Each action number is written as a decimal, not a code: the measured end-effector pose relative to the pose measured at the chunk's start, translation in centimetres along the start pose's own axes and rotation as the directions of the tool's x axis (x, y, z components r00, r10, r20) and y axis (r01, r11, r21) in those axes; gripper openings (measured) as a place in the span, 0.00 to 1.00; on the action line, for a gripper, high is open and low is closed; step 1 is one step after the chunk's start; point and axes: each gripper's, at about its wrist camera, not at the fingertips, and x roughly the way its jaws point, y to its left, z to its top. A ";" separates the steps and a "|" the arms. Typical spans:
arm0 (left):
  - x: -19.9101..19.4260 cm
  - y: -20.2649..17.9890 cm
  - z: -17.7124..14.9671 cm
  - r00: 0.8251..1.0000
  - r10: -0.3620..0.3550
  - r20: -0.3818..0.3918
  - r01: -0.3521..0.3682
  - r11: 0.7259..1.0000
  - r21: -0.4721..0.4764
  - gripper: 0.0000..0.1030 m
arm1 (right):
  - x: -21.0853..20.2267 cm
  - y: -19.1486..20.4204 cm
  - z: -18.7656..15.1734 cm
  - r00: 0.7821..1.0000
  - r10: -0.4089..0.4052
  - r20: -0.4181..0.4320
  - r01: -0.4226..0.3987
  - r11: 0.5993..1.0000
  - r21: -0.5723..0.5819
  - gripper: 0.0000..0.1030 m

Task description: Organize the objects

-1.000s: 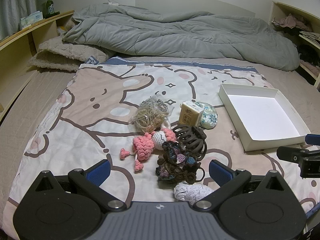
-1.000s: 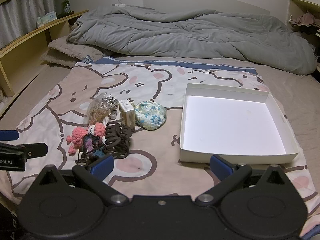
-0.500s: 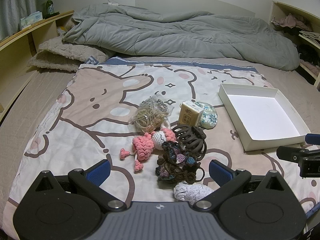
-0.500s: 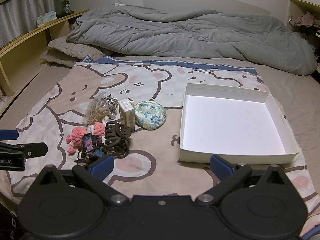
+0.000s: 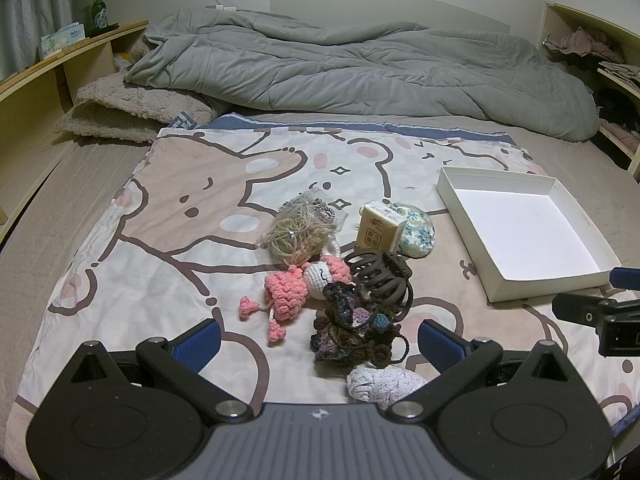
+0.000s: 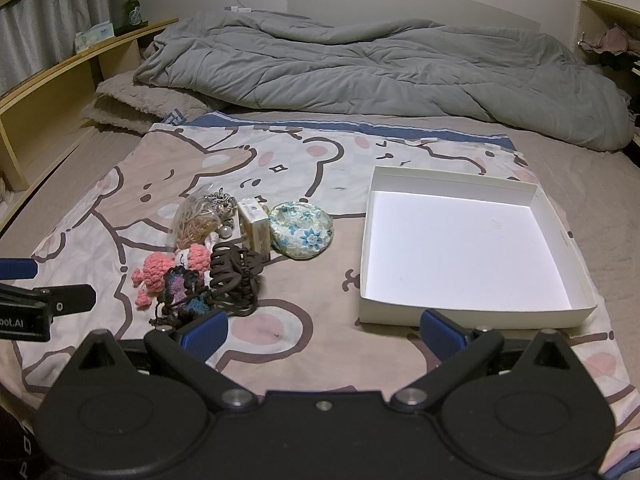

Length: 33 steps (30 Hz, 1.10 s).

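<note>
The bed (image 5: 100, 184) carries everything. The white box (image 6: 464, 248) holds nothing, so by the look of it sorting has not begun. The pile lies left of it: hair claw clip (image 5: 380, 276), pink doll (image 5: 296, 288), rubber bands (image 5: 296, 232), small carton (image 5: 378, 232). The left claw (image 5: 320, 344) stands apart just short of the pile; the right claw (image 6: 324, 332) stands apart before the box.

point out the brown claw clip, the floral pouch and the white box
brown claw clip (image 5: 380, 280), left wrist view, on its curved teeth
floral pouch (image 6: 302, 232), right wrist view, middle of its top
white box (image 6: 472, 312), right wrist view, on its near wall
</note>
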 end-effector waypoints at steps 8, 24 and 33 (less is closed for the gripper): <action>0.0 0.0 0.0 1.000 0.001 0.000 -0.001 1.000 -0.001 1.00 | 0.0 0.1 0.0 1.000 -0.001 0.000 0.001 1.000 0.000 1.00; 0.0 -0.2 0.0 1.000 0.000 0.000 0.000 1.000 -0.002 1.00 | 0.0 0.2 -0.1 1.000 -0.001 -0.001 0.001 1.000 -0.002 1.00; 0.0 -0.2 0.0 1.000 0.001 0.000 -0.001 1.000 -0.001 1.00 | 0.0 0.1 0.0 1.000 -0.001 -0.002 0.001 1.000 -0.001 1.00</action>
